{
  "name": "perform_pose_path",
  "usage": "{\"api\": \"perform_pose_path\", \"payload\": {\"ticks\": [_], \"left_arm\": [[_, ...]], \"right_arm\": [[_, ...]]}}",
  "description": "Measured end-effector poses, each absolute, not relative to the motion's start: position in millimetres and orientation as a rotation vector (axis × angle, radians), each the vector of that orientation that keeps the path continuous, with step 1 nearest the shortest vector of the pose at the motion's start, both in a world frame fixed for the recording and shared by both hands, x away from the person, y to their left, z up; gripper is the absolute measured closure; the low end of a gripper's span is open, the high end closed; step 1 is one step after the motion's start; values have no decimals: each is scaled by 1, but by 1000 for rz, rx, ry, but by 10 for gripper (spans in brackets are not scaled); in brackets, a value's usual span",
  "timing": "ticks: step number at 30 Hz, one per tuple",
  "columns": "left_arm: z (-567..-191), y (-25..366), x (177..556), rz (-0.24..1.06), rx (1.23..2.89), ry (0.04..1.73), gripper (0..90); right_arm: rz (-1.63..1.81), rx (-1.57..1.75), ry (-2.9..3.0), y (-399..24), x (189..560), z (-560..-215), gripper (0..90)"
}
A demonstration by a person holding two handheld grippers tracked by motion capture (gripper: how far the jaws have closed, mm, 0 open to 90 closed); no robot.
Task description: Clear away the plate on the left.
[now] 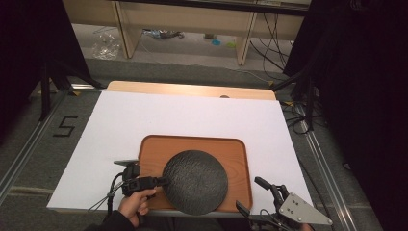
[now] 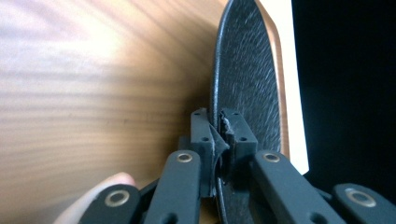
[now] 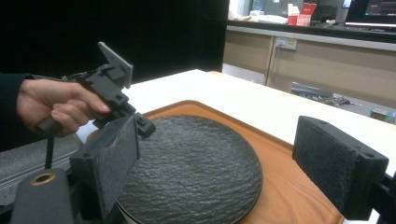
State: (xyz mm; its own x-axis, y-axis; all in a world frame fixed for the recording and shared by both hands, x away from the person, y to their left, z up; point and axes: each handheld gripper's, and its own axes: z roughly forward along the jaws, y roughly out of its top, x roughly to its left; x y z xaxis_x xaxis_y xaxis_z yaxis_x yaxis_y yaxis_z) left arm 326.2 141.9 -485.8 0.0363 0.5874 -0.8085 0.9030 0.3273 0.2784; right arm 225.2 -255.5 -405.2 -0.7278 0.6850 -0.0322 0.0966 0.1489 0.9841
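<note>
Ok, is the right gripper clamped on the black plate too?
No, the right gripper has its jaws spread wide apart with nothing between the pads, while the left gripper pinches the rim of the black slate plate.

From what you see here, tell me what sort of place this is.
Probably a lab or workshop set up for recording. Black curtains flank the table, loose cables lie on the floor, and a taped number marks the floor.
</note>
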Motion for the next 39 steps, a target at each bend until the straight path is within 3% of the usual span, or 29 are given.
{"api": "perform_pose_path", "payload": {"ticks": [24, 39], "left_arm": [[-491, 130, 306, -378, 1459, 1688, 767], [-492, 130, 318, -321, 1466, 1696, 760]], "right_arm": [[1614, 759, 1964, -255, 225, -406, 157], [1615, 756, 1998, -254, 225, -407, 157]]}}
